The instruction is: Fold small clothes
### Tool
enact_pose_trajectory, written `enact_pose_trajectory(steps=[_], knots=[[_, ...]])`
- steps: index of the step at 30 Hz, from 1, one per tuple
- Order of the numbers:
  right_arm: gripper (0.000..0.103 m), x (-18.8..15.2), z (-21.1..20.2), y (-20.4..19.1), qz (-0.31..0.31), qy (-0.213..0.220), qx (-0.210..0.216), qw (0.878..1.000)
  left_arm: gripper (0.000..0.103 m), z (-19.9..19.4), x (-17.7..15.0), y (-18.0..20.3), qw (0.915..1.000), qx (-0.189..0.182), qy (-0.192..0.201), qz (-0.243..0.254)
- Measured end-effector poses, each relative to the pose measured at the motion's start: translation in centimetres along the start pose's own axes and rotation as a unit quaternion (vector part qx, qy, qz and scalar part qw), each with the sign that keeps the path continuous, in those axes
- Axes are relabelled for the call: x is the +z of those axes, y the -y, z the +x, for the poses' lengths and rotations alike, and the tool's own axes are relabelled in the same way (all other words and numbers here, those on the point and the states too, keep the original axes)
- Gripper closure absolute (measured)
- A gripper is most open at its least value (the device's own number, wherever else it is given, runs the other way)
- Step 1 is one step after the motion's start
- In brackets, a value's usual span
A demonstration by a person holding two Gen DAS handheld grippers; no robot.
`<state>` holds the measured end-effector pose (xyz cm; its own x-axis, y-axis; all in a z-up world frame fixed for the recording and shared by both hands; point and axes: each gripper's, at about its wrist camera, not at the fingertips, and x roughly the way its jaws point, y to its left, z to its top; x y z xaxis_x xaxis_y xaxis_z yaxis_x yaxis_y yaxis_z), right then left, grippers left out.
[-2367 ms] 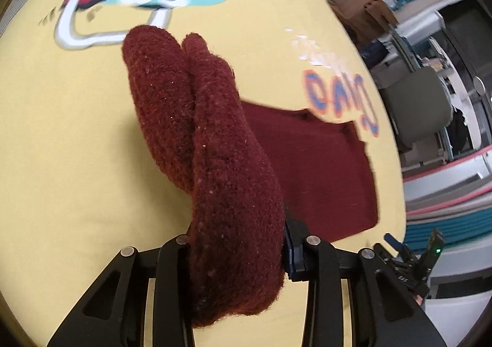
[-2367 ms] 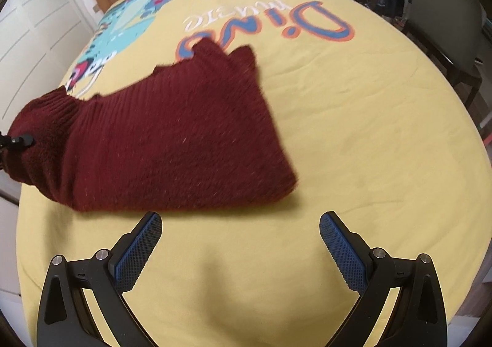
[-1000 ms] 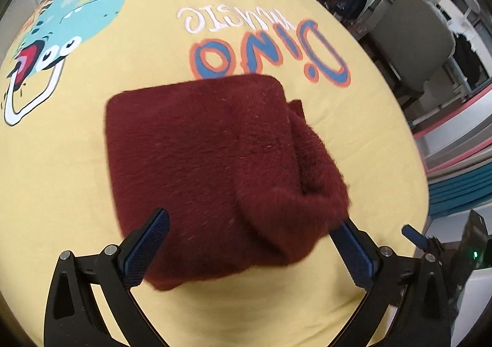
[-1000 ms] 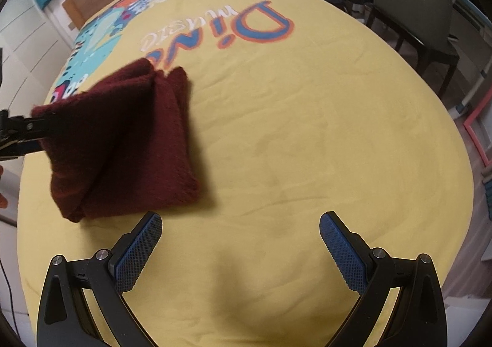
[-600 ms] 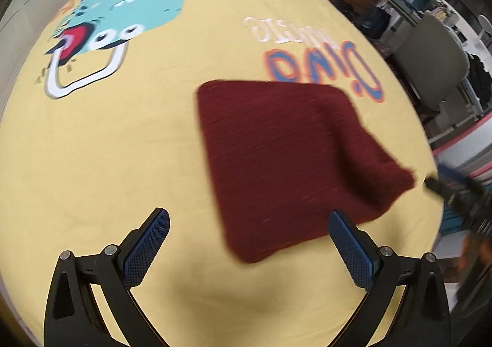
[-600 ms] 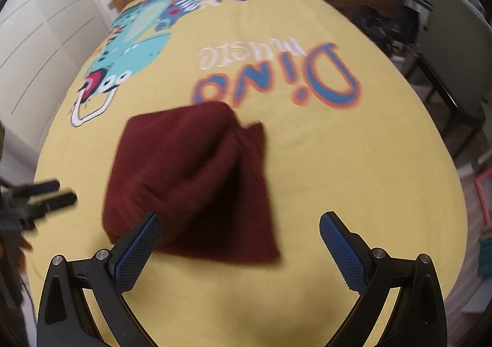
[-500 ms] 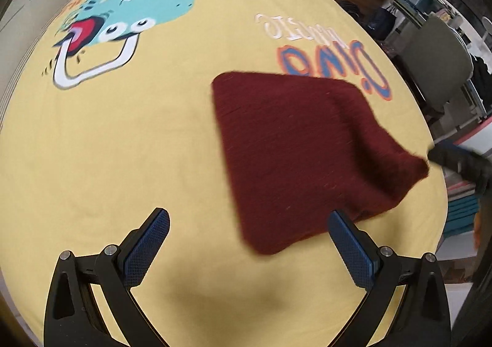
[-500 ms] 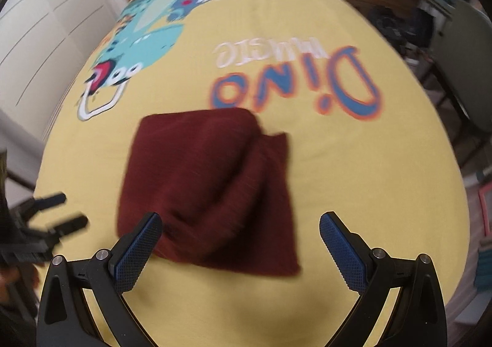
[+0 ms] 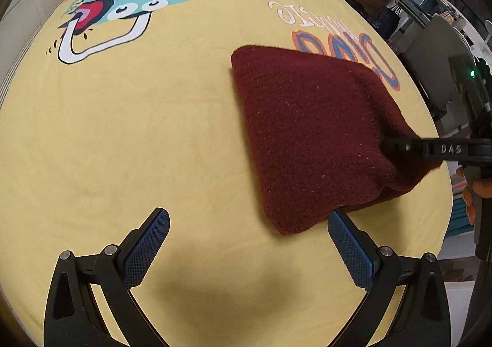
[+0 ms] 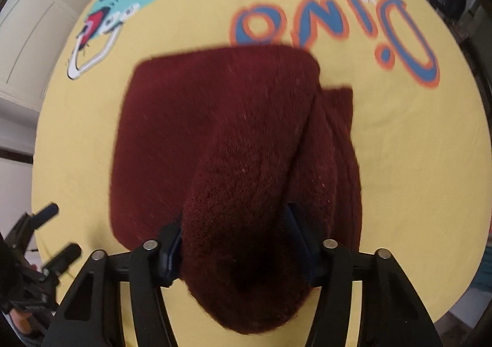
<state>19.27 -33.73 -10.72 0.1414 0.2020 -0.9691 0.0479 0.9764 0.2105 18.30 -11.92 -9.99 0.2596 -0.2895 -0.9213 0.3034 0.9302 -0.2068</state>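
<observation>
Fingers (image 10: 172, 242) pinching sweater (image 10: 215, 138) — low, level

Left gripper (image 9: 248, 238): black linkage arms, silver screws, blue cross-hatched pads (image 9: 147, 250). Right gripper (image 10: 235, 242): same black frame w/ silver screws, blue pads; "DAS" on finger in left wrist view. Bare skin on person's hand (image 9: 473, 193).

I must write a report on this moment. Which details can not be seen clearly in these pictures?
- Right gripper pads: right wrist view, the dark red knitted garment bunches over them.
- Garment's underside layers: both views, top layer covers them.
- Right gripper's lower finger: left wrist view, garment hides it.
- Garment texture: right wrist view, blurred.
</observation>
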Motion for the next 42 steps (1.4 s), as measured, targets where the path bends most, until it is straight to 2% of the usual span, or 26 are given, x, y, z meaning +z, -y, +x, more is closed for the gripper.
enact_pose_trajectory(steps=[1, 2, 4, 8, 12, 15, 18, 20, 22, 23, 24, 25, 26, 27, 31, 35, 38, 39, 40, 42], knots=[[0.067, -0.2, 0.3, 0.4, 0.003, -0.004, 0.004, 1.000, 0.002, 0.1, -0.1, 0.0, 1.0000, -0.002, -0.001, -0.002], [0.074, -0.4, 0.4, 0.9, 0.009, -0.004, 0.014, 1.000, 0.002, 0.2, -0.2, 0.0, 1.0000, -0.003, -0.002, -0.003], [0.079, -0.9, 0.0, 2.1, 0.026, 0.013, 0.027, 0.999, 0.002, 0.3, -0.3, 0.0, 1.0000, -0.002, -0.003, -0.004], [0.082, -1.8, -2.4, 4.0, 0.043, 0.067, 0.042, 0.996, 0.002, 0.4, -0.2, 0.2, 1.0000, 0.000, -0.006, 0.003], [0.083, -3.2, -4.6, 5.2, 0.039, 0.100, 0.021, 0.994, 0.002, 0.5, -0.2, 0.5, 1.0000, -0.002, -0.006, 0.005], [0.083, -4.6, -4.6, 6.6, 0.038, 0.099, -0.003, 0.994, 0.002, 0.7, -0.2, 0.8, 0.9999, -0.004, -0.008, 0.005], [0.083, -5.5, -2.3, 7.6, 0.046, 0.078, -0.010, 0.996, 0.002, 1.2, -0.2, 1.3, 0.9998, -0.006, -0.015, 0.008], [0.079, -5.7, -0.9, 7.9, 0.055, 0.071, -0.008, 0.996, 0.002, 1.4, -0.3, 1.6, 0.9997, -0.007, -0.018, 0.011], [0.066, -5.9, -0.6, 8.1, 0.058, 0.070, -0.012, 0.996, 0.002, 1.5, -0.3, 1.8, 0.9997, -0.007, -0.020, 0.015], [0.062, -6.0, -0.6, 8.0, 0.057, 0.072, -0.015, 0.996, 0.002, 1.6, -0.2, 1.9, 0.9996, -0.005, -0.021, 0.017], [0.050, -6.0, -0.8, 7.9, 0.055, 0.072, -0.021, 0.996, 0.002, 1.7, -0.2, 2.0, 0.9996, -0.004, -0.020, 0.017], [0.033, -6.0, -1.0, 7.8, 0.052, 0.072, -0.034, 0.995, 0.002, 1.7, -0.1, 2.0, 0.9997, -0.003, -0.020, 0.016], [0.026, -5.9, -1.2, 7.7, 0.049, 0.071, -0.047, 0.995, 0.002, 1.8, 0.0, 2.1, 0.9997, -0.003, -0.020, 0.014], [0.023, -5.8, -1.5, 7.7, 0.045, 0.071, -0.049, 0.995, 0.002, 1.8, 0.0, 2.2, 0.9997, -0.004, -0.020, 0.012], [0.023, -5.5, -2.6, 7.7, 0.041, 0.078, -0.041, 0.995, 0.002, 2.1, 0.8, 2.6, 0.9996, -0.010, -0.022, 0.012], [0.020, -4.7, -3.9, 7.2, 0.029, 0.094, -0.029, 0.995, 0.002, 2.2, 2.8, 3.4, 0.9997, -0.014, -0.016, 0.011], [0.012, -3.7, -4.6, 7.0, 0.030, 0.106, -0.016, 0.994, 0.002, 2.6, 5.1, 4.2, 0.9995, -0.028, -0.013, 0.003], [0.004, -3.3, -4.8, 6.9, 0.029, 0.110, -0.014, 0.993, 0.002, 2.9, 5.8, 4.5, 0.9993, -0.034, -0.015, 0.001], [0.000, -2.9, -4.8, 6.8, 0.028, 0.112, -0.013, 0.993, 0.002, 3.2, 6.6, 4.9, 0.9992, -0.037, -0.016, 0.000], [0.000, -1.9, -4.6, 6.6, 0.027, 0.113, -0.008, 0.993, 0.002, 4.3, 7.9, 5.8, 0.9991, -0.036, -0.021, -0.001]])
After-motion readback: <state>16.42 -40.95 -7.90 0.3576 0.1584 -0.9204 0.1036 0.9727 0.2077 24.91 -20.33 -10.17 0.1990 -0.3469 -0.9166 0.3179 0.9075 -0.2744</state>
